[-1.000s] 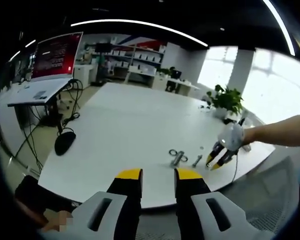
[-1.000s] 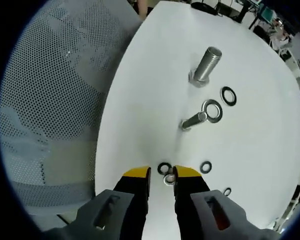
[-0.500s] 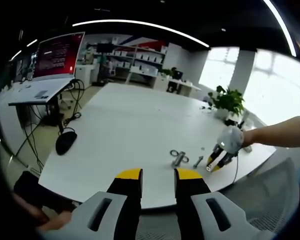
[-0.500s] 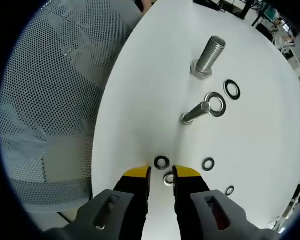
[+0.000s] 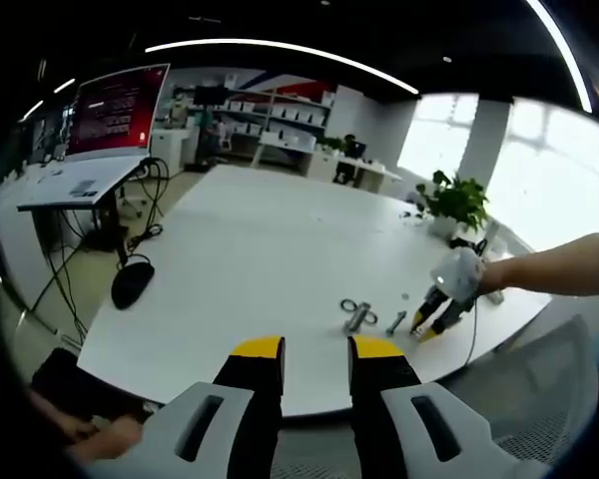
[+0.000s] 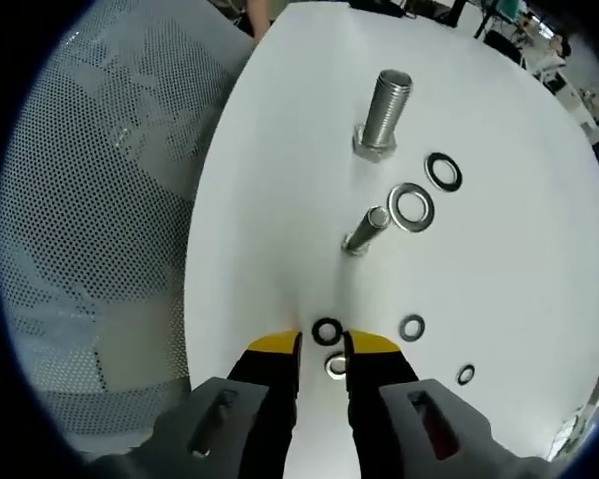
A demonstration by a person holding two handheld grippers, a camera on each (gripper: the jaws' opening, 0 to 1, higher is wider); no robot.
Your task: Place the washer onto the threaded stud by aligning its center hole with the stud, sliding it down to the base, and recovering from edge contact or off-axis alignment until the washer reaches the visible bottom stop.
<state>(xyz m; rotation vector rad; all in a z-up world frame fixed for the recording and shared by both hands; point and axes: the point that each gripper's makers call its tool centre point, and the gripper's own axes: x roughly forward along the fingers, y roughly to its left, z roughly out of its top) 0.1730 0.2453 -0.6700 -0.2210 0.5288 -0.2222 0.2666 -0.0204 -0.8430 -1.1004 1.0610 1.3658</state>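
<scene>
An upright threaded stud (image 6: 382,108) with a hex base stands on the white table (image 6: 270,200). A smaller bolt (image 6: 364,232) leans beside a large silver washer (image 6: 412,205). My right gripper (image 6: 322,357) is low over the table edge, its jaws close around a small silver washer (image 6: 334,366), well short of the stud. A black washer (image 6: 326,330) lies just ahead of the tips. In the left gripper view, the right gripper (image 5: 425,327) touches down by the stud (image 5: 356,317). My left gripper (image 5: 316,361) hovers off the near table edge, open and holding nothing.
More black washers (image 6: 442,171) (image 6: 411,327) (image 6: 465,374) are scattered on the table. A mesh chair (image 6: 100,220) sits beside the table edge. A person's arm (image 5: 554,264) reaches in from the right. A potted plant (image 5: 454,198) and a desk with a monitor (image 5: 115,110) stand farther off.
The right gripper view has shifted and tilted, so the stud now looks more upright and nearer the top centre. The small washer stays between the right jaws. The left gripper has barely moved.
</scene>
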